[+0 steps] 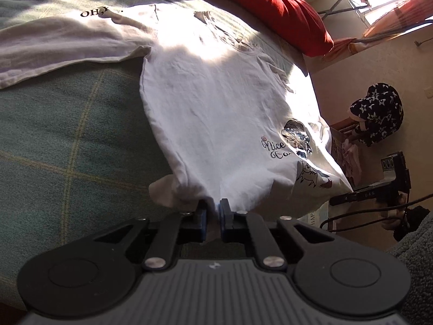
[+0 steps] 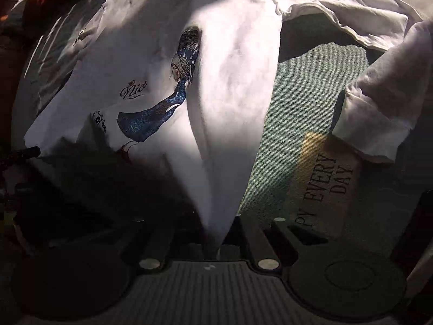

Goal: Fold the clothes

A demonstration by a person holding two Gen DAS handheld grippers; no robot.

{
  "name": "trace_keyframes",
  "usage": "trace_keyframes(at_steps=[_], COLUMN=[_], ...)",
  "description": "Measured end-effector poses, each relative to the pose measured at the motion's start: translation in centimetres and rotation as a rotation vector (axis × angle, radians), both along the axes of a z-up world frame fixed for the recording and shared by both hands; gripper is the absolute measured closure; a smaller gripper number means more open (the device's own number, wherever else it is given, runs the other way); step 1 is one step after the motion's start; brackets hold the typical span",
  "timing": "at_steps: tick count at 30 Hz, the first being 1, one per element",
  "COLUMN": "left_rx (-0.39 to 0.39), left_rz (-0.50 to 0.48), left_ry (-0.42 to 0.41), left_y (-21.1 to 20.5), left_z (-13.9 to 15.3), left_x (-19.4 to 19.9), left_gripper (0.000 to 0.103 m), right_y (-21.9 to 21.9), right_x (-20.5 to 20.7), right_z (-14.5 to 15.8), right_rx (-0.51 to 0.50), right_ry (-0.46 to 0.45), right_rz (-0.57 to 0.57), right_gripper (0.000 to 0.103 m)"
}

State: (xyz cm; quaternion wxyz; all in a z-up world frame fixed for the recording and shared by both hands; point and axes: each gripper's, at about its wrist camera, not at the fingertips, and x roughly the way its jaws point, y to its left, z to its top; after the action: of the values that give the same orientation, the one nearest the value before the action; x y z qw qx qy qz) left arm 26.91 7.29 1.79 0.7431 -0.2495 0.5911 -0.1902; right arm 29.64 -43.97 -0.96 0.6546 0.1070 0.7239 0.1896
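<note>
The left hand-held gripper point(image 1: 213, 208) is pinching the hem of the white printed T-shirt point(image 1: 216, 103), its jaws nearly closed on the cloth. The right hand-held gripper point(image 2: 216, 241) is gripping another bunched part of that T-shirt point(image 2: 232, 86), which is lying spread on the green checked bed point(image 1: 70, 140). Beyond the T-shirt, a second white shirt point(image 1: 59, 46) is lying, and a red pillow point(image 1: 284, 8) is resting farther off.
</note>
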Motion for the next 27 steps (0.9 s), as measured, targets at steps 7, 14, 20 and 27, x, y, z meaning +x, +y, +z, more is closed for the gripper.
trace_keyframes(at_steps=[7, 14, 20, 27], left_rx=[0.222, 0.371, 0.519, 0.352], left_rz=[0.02, -0.061, -0.188, -0.406], left_ry=[0.235, 0.064, -0.14, -0.261], left_y=[1.8, -0.5, -3.5, -8.8], left_z=[-6.1, -3.1, 0.9, 1.5], left_x=[1.9, 1.3, 1.3, 2.7], left_gripper=[0.082, 0.074, 0.072, 0.06], right_y=[0.5, -2.2, -0.5, 4.4], right_x=[1.8, 0.2, -1.5, -2.2], right_z=[-5.1, -6.1, -3.0, -1.2], right_rx=[-0.341, -0.416, -0.307, -0.158], right_ry=[0.163, 0.152, 0.058, -0.026], right_rz=[0.128, 0.009, 0.045, -0.018], right_gripper=[0.074, 0.072, 0.067, 0.065])
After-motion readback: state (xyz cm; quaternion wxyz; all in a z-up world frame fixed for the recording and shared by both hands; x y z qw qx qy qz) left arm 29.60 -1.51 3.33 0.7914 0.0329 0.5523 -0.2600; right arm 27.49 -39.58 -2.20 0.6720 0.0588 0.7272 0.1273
